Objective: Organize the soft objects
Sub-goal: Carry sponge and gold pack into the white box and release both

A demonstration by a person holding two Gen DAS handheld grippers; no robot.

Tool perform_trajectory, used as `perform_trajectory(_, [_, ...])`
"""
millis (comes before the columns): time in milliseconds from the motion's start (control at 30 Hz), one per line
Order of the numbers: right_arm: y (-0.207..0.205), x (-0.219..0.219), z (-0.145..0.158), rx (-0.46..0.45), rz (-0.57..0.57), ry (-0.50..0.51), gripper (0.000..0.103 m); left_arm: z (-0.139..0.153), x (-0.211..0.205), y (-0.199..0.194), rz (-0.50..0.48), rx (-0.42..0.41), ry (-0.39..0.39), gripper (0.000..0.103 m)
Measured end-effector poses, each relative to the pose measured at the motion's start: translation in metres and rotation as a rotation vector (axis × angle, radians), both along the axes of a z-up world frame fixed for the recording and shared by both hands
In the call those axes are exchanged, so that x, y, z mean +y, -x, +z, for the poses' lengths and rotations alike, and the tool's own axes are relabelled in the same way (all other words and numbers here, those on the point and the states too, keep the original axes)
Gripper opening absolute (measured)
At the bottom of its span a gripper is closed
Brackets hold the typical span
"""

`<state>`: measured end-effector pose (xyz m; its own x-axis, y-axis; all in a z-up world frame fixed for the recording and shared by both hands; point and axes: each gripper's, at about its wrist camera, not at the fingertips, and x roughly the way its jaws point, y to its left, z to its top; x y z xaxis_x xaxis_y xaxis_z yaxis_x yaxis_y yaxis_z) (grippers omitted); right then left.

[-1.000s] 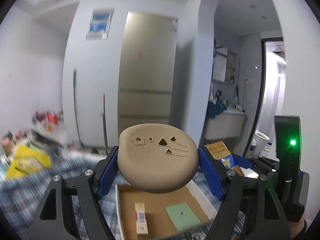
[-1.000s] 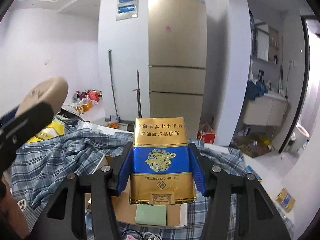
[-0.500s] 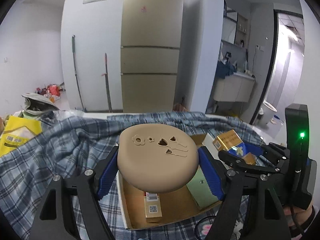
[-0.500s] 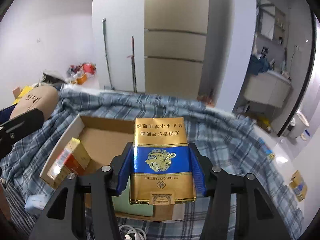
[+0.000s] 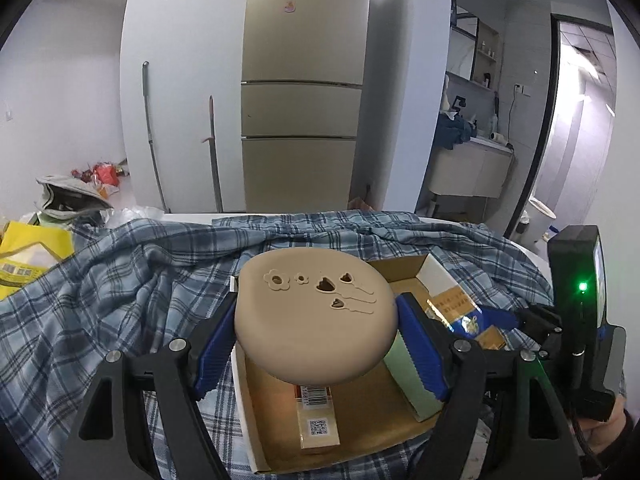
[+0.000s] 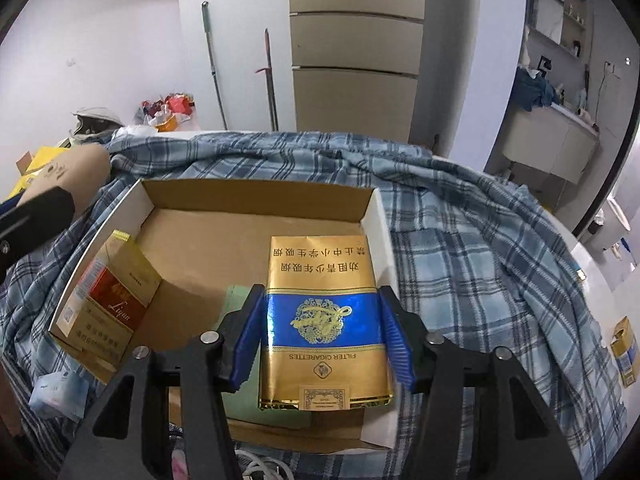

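My left gripper (image 5: 316, 334) is shut on a round tan cushion (image 5: 312, 320) with flower and heart cut-outs, held over the left part of an open cardboard box (image 5: 240, 392). The same cushion (image 6: 68, 176) shows at the left edge of the right wrist view. My right gripper (image 6: 322, 332) is low inside the box (image 6: 256, 196) by its right wall. Its jaws are opening, and a gold-and-blue cigarette pack (image 6: 320, 280) lies between the blue pads with a thin gap on each side. A red-and-gold pack (image 6: 108, 304) and a green flat pack (image 6: 236, 308) lie in the box.
A blue plaid cloth (image 6: 460, 240) covers the table under the box. Another gold-and-blue pack (image 6: 624, 348) stands at the far right edge. White cables (image 6: 256, 464) lie in front of the box. A yellow bag (image 5: 28, 252) sits at the left; a fridge (image 5: 304, 120) stands behind.
Both grippers have come down and tilted towards the box. The gold-and-blue pack now sits in the box, and the right pads have drawn slightly off its sides. The cushion stays gripped.
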<state>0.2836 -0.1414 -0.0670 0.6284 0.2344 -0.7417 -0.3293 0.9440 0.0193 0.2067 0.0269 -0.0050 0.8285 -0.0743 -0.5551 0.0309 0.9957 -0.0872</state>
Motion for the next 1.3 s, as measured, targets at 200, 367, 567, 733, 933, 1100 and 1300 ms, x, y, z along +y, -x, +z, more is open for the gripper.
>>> perform_trajectory(200, [0.001,0.005,-0.005,0.013,0.022,0.007,0.063,-0.003,-0.001,-0.002,-0.025,0.006,0.011,0.079])
perform_trajectory(367, [-0.001,0.002,-0.007,0.033,0.007,0.004,0.066,-0.021,-0.01,-0.012,-0.066,0.07,-0.002,0.082])
perform_trajectory(567, [-0.003,0.0,-0.005,0.038,0.007,-0.015,0.066,-0.028,-0.011,-0.013,-0.059,0.052,-0.009,0.101])
perform_trajectory(733, [-0.001,0.0,-0.003,0.032,0.008,-0.011,0.067,-0.017,-0.002,-0.006,-0.021,-0.006,0.009,0.103])
perform_trajectory(933, [-0.001,-0.003,0.002,0.024,0.0,-0.027,0.067,-0.004,0.003,0.0,-0.009,-0.039,0.022,0.103])
perform_trajectory(1100, [0.001,-0.006,0.011,0.018,0.0,-0.049,0.067,0.008,0.002,0.008,-0.029,-0.05,0.04,0.103])
perform_trajectory(1300, [0.013,-0.013,0.043,-0.05,-0.015,-0.08,0.067,0.04,-0.009,0.04,-0.012,-0.162,-0.041,0.103])
